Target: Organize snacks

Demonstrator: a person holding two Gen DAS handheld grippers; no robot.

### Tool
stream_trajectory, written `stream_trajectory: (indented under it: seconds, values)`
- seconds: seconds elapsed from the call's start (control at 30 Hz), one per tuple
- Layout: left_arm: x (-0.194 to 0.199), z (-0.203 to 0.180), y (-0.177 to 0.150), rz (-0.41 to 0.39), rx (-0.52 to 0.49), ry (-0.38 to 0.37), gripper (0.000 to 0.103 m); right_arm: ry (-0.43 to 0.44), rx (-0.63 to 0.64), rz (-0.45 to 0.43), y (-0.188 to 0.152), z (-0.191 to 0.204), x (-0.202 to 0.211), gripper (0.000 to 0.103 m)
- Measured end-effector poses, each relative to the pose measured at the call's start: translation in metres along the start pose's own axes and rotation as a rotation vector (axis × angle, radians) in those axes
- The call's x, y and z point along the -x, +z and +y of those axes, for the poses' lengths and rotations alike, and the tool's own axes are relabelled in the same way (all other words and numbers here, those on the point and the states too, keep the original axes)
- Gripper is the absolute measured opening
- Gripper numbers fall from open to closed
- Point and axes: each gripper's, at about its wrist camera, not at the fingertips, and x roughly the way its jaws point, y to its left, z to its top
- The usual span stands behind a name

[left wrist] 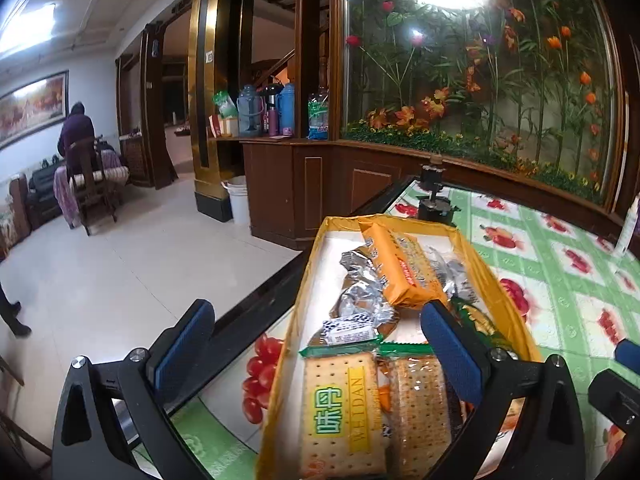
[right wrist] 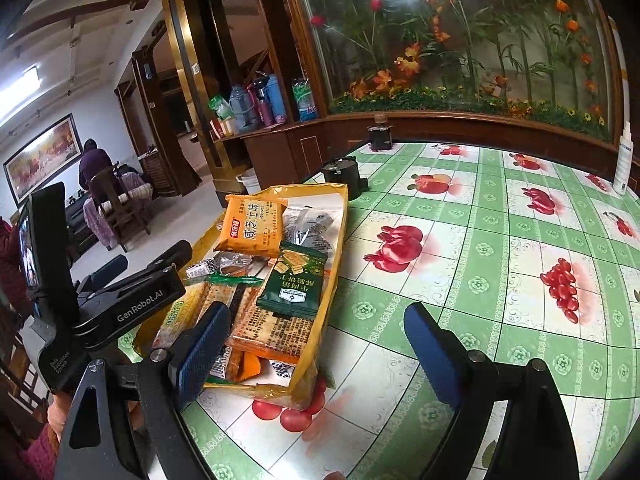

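Note:
A yellow box (left wrist: 502, 276) full of snack packets sits near the table's left edge; it also shows in the right wrist view (right wrist: 338, 236). Inside lie an orange cracker pack (left wrist: 400, 268) (right wrist: 252, 226), silver foil packets (left wrist: 362, 288), a WEIDAN cracker pack (left wrist: 340, 408) and a dark green packet (right wrist: 294, 282). My left gripper (left wrist: 316, 344) is open and empty, its jaws astride the box's near end. My right gripper (right wrist: 316, 340) is open and empty, just in front of the box's right near corner.
The table has a green fruit-print cloth (right wrist: 500, 264). Two black round objects (right wrist: 346, 172) (right wrist: 380, 136) stand behind the box. A white bottle (right wrist: 624, 160) stands at the far right. A wooden cabinet with a flower display (right wrist: 460, 60) runs behind the table.

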Motion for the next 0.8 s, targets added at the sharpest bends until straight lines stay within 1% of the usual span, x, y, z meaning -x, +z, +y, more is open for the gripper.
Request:
stream_trajectory:
  seconds: [0.13, 0.2, 0.3, 0.5, 0.63, 0.8]
  values:
    - [0.003, -0.01, -0.001, -0.017, -0.09, 0.02, 0.103, -0.011, 0.014, 0.0, -0.001, 0.004, 0.001, 0.092]
    - [0.005, -0.012, -0.001, -0.023, -0.098, 0.028, 0.103, -0.018, 0.023, -0.002, -0.001, 0.005, 0.001, 0.092]
    - [0.006, -0.009, -0.001, -0.028, -0.081, 0.038, 0.103, -0.026, 0.039, -0.005, -0.002, 0.009, 0.002, 0.092]
    - [-0.002, -0.001, 0.001, 0.011, -0.047, 0.055, 0.103, -0.031, 0.066, -0.006, -0.003, 0.015, 0.002, 0.092]
    - [-0.005, 0.001, 0.001, 0.026, -0.043, 0.068, 0.103, -0.033, 0.077, -0.005, -0.004, 0.016, 0.0, 0.092]
    - [-0.005, 0.003, 0.0, 0.027, -0.04, 0.077, 0.103, -0.04, 0.09, -0.004, -0.004, 0.019, 0.0, 0.092]
